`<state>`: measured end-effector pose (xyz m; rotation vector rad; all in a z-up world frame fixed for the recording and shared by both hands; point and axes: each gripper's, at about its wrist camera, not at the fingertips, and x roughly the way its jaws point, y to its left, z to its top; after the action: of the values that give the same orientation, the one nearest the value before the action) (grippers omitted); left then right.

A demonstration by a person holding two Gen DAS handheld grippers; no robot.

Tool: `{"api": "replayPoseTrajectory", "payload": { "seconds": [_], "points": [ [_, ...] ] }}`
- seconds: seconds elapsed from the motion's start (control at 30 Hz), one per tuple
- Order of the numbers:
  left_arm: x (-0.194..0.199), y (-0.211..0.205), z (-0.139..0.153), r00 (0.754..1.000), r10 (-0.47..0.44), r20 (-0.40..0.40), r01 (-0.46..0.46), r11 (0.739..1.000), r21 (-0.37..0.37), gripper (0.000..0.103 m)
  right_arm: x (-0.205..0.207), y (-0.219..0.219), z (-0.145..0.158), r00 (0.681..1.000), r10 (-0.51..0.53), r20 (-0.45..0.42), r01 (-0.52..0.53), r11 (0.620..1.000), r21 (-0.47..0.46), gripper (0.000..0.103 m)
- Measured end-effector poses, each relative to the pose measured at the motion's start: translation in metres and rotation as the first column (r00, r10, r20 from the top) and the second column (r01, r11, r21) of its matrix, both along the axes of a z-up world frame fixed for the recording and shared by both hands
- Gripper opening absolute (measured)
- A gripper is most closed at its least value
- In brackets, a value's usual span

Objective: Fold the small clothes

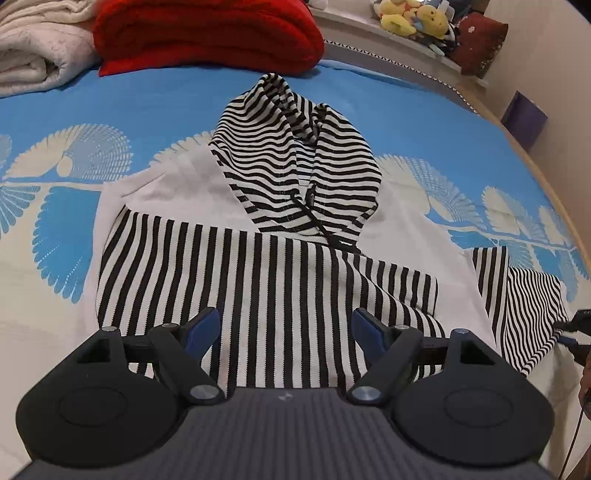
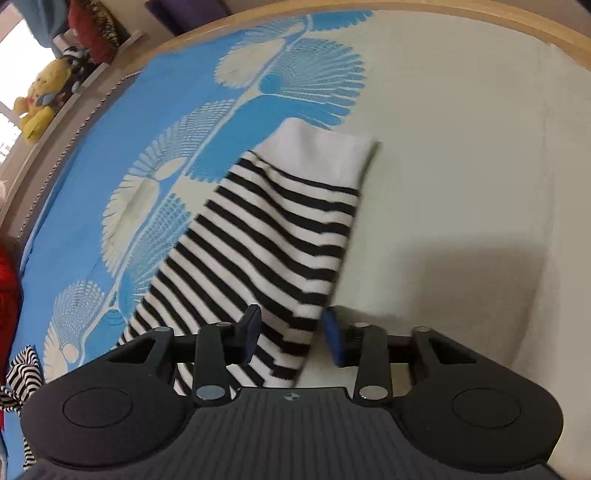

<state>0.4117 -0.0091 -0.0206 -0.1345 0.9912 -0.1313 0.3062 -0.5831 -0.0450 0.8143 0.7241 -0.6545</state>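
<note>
The striped hoodie (image 1: 266,266) lay flat on the bed (image 1: 424,110), on a blue and cream bedspread with a fan-like pattern. Its long axis ran from the near edge toward the far side of the bed, with the hood (image 1: 295,162) pointing away, toward the red blanket (image 1: 207,33). The stripes on the body ran lengthwise, while on the hood they ran across. One sleeve (image 2: 273,236) stretched out sideways from the body toward the edge of the bed, its white cuff (image 2: 325,155) at the far end. The left gripper (image 1: 284,328) hovered above the lower part of the body, its fingers (image 1: 203,328) standing wide apart and holding nothing. The right gripper (image 2: 291,336) was over the sleeve near the shoulder end; its fingers (image 2: 251,332) stood partly apart with the edge of the sleeve between them, and the pads did not visibly press on the cloth. Beyond the hoodie, a cream blanket (image 1: 40,48) was folded beside the red one. A shelf (image 1: 388,33) behind the bed carried yellow plush toys (image 1: 413,16). No containers were seen.
</note>
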Motion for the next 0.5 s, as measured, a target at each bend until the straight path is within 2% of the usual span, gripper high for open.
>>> {"api": "replayPoseTrajectory", "payload": {
  "seconds": [0.07, 0.13, 0.23, 0.3, 0.37, 0.4, 0.43, 0.47, 0.5],
  "points": [
    [0.000, 0.002, 0.002, 1.000, 0.008, 0.007, -0.008, 1.000, 0.002, 0.083, 0.002, 0.002, 0.002, 1.000, -0.010, 0.009, 0.010, 1.000, -0.003, 0.004],
    [0.000, 0.006, 0.005, 1.000, 0.020, 0.014, -0.020, 1.000, 0.001, 0.083, 0.003, 0.011, 0.012, 0.999, -0.026, 0.025, 0.028, 0.998, -0.055, 0.001],
    [-0.002, 0.016, 0.010, 0.999, 0.049, 0.022, -0.049, 0.999, 0.000, 0.083, 0.011, 0.044, 0.043, 0.998, 0.021, 0.063, -0.007, 0.978, -0.206, 0.001],
    [-0.003, 0.024, 0.014, 0.997, 0.072, 0.028, -0.072, 0.997, -0.007, 0.083, 0.019, 0.079, 0.068, 0.990, 0.104, 0.095, -0.069, 0.945, -0.320, 0.001],
    [-0.004, 0.034, 0.018, 0.994, 0.101, 0.033, -0.100, 0.995, -0.015, 0.083, 0.027, 0.128, 0.093, 0.963, 0.239, 0.126, -0.162, 0.883, -0.440, 0.001],
    [-0.006, 0.039, 0.020, 0.993, 0.114, 0.035, -0.114, 0.993, -0.018, 0.083, 0.029, 0.158, 0.103, 0.936, 0.324, 0.138, -0.220, 0.843, -0.490, 0.001],
    [-0.007, 0.044, 0.021, 0.991, 0.128, 0.035, -0.127, 0.992, -0.020, 0.083, 0.029, 0.190, 0.111, 0.893, 0.424, 0.150, -0.289, 0.797, -0.531, 0.001],
    [-0.008, 0.050, 0.023, 0.989, 0.141, 0.036, -0.140, 0.990, -0.022, 0.083, 0.030, 0.228, 0.118, 0.818, 0.553, 0.155, -0.383, 0.726, -0.572, 0.001],
    [-0.008, 0.055, 0.024, 0.988, 0.153, 0.036, -0.152, 0.988, -0.024, 0.083, 0.029, 0.259, 0.121, 0.729, 0.669, 0.144, -0.474, 0.645, -0.600, 0.001]
  ]
}}
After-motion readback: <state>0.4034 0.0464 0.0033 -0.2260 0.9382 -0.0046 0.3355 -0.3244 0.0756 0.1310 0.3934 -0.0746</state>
